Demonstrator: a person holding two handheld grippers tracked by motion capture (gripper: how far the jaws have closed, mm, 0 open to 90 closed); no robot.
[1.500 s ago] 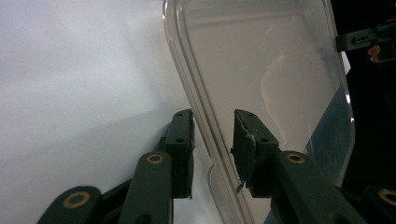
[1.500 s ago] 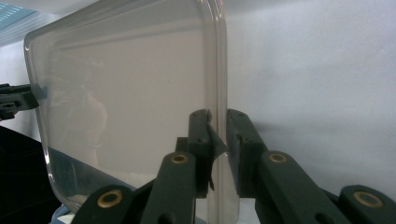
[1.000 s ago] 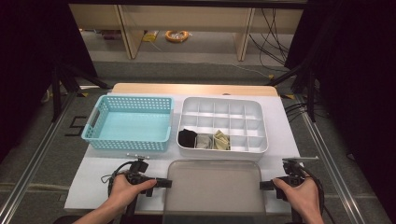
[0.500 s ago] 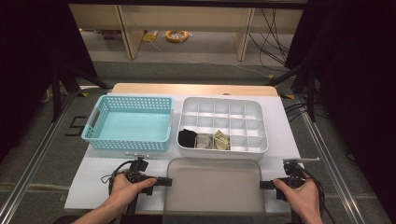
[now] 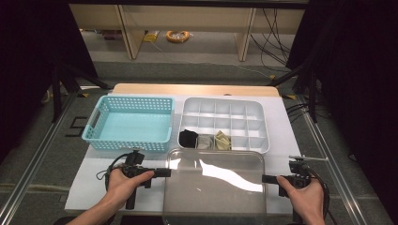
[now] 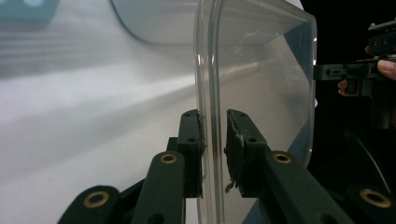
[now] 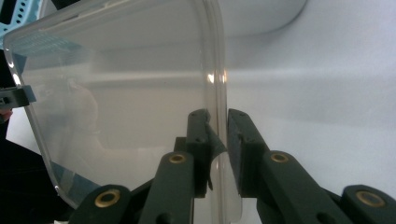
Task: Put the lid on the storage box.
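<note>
A clear plastic lid (image 5: 213, 180) hangs level over the table's near edge, held by both grippers. My left gripper (image 5: 166, 172) grips the middle of its left rim. In the left gripper view the jaws (image 6: 214, 135) have just been closing, and the lid's rim (image 6: 208, 70) stands between the pads. My right gripper (image 5: 265, 178) holds the opposite rim. In the right gripper view its pads (image 7: 217, 130) pinch the lid's edge (image 7: 219, 56). A white compartment tray (image 5: 223, 100) stands just beyond the lid.
A light blue basket (image 5: 126, 140) sits left of the tray. Three of the tray's front cells hold a black item (image 5: 188, 137), a grey one (image 5: 203, 142) and an olive one (image 5: 223, 140). The white table top (image 5: 91, 180) ends close to my hands.
My left gripper has risen a little with the lid's left edge in it. The right hand has stayed where it was.
</note>
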